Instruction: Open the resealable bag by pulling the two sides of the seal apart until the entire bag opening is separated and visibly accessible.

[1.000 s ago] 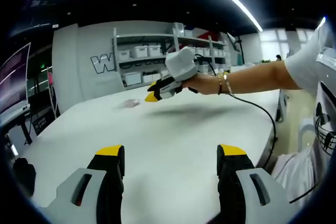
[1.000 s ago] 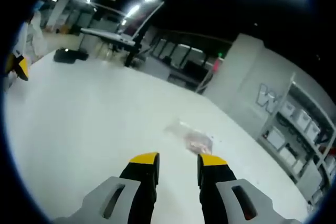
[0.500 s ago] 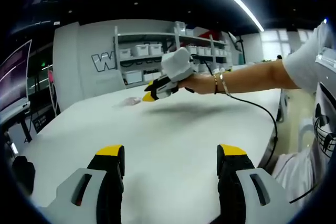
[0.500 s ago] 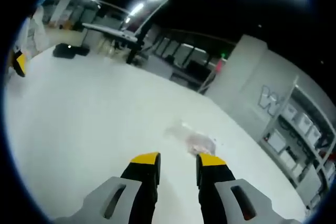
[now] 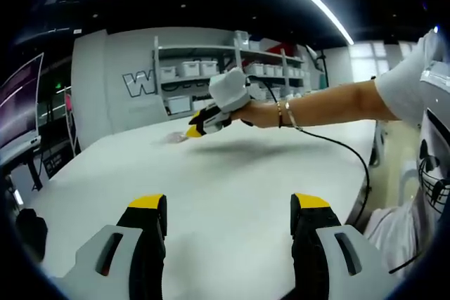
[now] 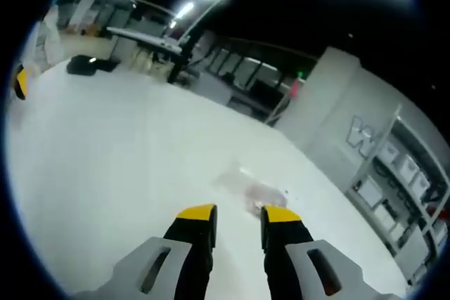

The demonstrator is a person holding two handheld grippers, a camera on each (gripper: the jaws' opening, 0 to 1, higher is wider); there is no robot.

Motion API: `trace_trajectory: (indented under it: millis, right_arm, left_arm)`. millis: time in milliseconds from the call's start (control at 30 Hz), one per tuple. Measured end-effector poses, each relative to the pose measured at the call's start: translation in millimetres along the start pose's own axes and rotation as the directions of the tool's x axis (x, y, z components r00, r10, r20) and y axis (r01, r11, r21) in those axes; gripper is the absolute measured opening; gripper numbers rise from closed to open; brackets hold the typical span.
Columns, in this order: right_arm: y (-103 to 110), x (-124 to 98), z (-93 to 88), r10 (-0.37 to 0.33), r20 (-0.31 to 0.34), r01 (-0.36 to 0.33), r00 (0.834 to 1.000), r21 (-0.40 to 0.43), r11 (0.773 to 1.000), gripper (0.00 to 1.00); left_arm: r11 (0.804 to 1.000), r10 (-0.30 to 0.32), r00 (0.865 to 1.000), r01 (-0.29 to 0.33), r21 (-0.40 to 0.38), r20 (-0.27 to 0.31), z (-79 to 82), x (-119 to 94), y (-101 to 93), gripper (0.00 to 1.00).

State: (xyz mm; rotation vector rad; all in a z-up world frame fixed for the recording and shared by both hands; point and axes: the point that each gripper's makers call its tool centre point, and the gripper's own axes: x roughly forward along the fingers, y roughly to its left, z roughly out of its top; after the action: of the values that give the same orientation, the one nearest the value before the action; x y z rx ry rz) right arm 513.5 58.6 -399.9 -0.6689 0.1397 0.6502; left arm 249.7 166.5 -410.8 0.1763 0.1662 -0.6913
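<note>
A small clear resealable bag [image 6: 246, 186] with pinkish contents lies flat on the white table [image 6: 105, 145], just beyond my right gripper [image 6: 238, 214]. That gripper is open, its yellow-tipped jaws a short gap apart with nothing between them. In the left gripper view the same bag [image 5: 174, 137] is far across the table, and the right gripper [image 5: 191, 131], held in a person's hand, points down at it. My left gripper [image 5: 228, 205] hovers open and wide over the near part of the table, well away from the bag. Its yellow tip [image 6: 20, 81] shows at the far left of the right gripper view.
The person's outstretched arm [image 5: 323, 107] and a black cable [image 5: 355, 156] cross the right side of the table [image 5: 232, 166]. Shelves with white bins [image 5: 190, 68] stand behind the table's far edge. A dark object [image 6: 88, 64] rests on the table's far end.
The right gripper has moved forward and down toward the bag, whose near edge now lies close to its tips. Its jaws have narrowed slightly. The left gripper has stayed put.
</note>
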Motion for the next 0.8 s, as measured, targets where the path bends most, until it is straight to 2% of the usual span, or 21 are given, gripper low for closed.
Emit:
trace_trajectory:
  millis: [267,800]
  right_arm:
    - [0.7,11.0,4.7,0.015,0.000,-0.015,1.000,-0.033,0.999,0.21]
    - [-6.0,42.1,-1.6,0.036,-0.029,-0.038,0.999,-0.072,0.997,0.17]
  left_arm:
    - [1.000,-0.006,1.000,0.006,-0.008,-0.004,-2.4,0.6,0.2,0.71]
    - [1.000,0.001,1.000,-0.002,-0.025,-0.013,-6.8,0.8,9.7,0.71]
